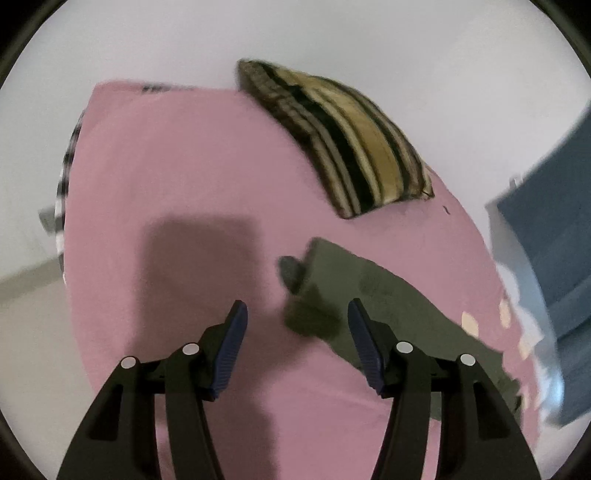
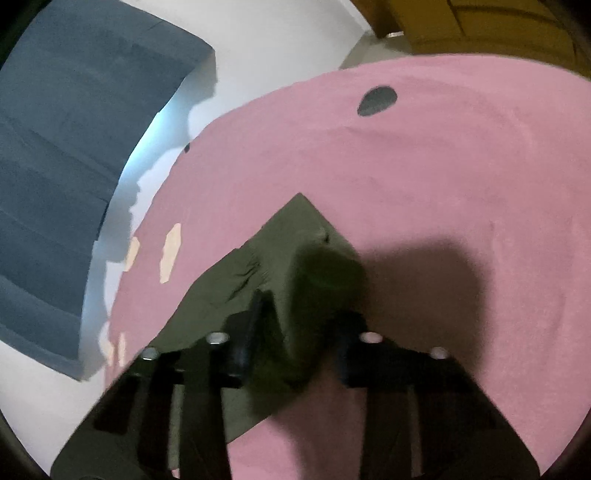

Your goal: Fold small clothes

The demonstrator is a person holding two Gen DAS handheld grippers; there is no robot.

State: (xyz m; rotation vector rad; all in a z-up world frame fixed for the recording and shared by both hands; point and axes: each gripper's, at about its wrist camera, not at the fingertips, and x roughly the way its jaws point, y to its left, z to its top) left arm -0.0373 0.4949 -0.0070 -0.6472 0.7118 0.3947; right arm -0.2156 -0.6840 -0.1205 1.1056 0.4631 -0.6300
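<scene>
An olive-green garment point(image 2: 295, 229) lies on the pink bed sheet point(image 2: 443, 166), one corner pointing away from me. A thick raised fold of it fills the gap of my right gripper point(image 2: 301, 310), and both fingers press against that fold. In the left wrist view the same olive garment point(image 1: 388, 295) spreads to the right, with a bunched edge near the middle. My left gripper point(image 1: 297, 314) hovers open over the pink sheet point(image 1: 184, 166), its right finger above the garment's edge, nothing between its blue pads point(image 1: 232, 343).
A striped brown and tan pillow point(image 1: 351, 140) lies at the far side of the bed. A small dark grey piece point(image 1: 290, 267) sits beside the garment. A blue-grey upholstered piece point(image 2: 74, 147) stands off the bed's edge. Wooden furniture point(image 2: 480, 29) is beyond.
</scene>
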